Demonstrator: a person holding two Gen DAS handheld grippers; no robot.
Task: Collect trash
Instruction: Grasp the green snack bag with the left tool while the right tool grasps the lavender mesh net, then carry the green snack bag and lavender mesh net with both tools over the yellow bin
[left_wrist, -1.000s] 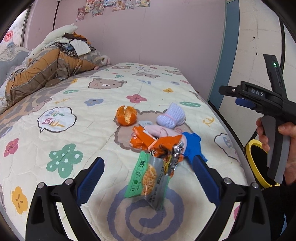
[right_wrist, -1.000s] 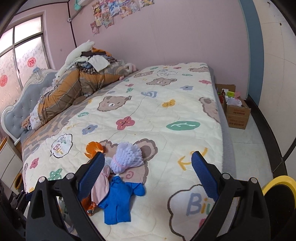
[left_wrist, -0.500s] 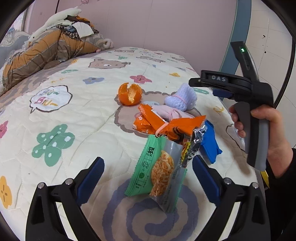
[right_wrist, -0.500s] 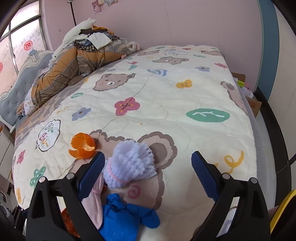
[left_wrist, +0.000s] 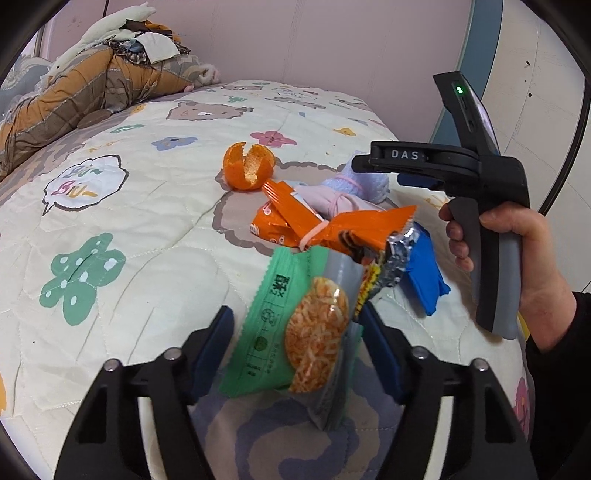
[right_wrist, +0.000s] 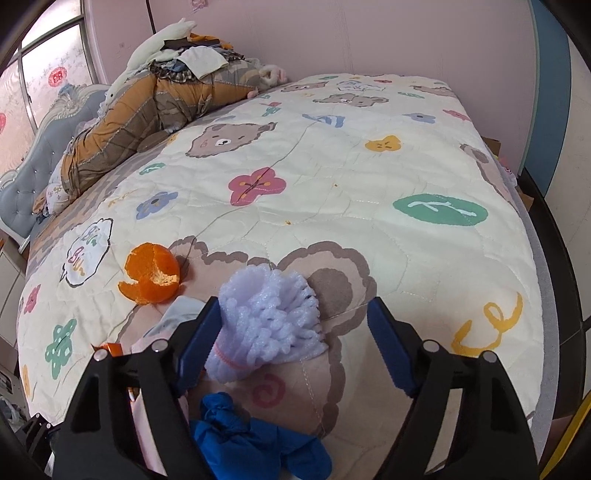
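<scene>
A green snack wrapper stands crumpled on the quilt between the fingers of my left gripper. Its jaws are closing, and a small gap still shows beside the left pad. Behind the wrapper lie an orange wrapper, a pale pink bundle, a blue glove and an orange peel. My right gripper is closing around a lavender foam net. The net lies against its left pad, but the right pad stands well apart. The orange peel is to the net's left and the blue glove lies below it.
A person's hand holds the right gripper's handle. The patterned quilt covers the bed, with a heap of bedding and clothes at the headboard. A yellow-rimmed bin sits off the bed's right edge. The pink wall runs behind.
Both grippers have come lower and closer to the trash. The right one swung over the foam net. Both pairs of jaws have narrowed.
</scene>
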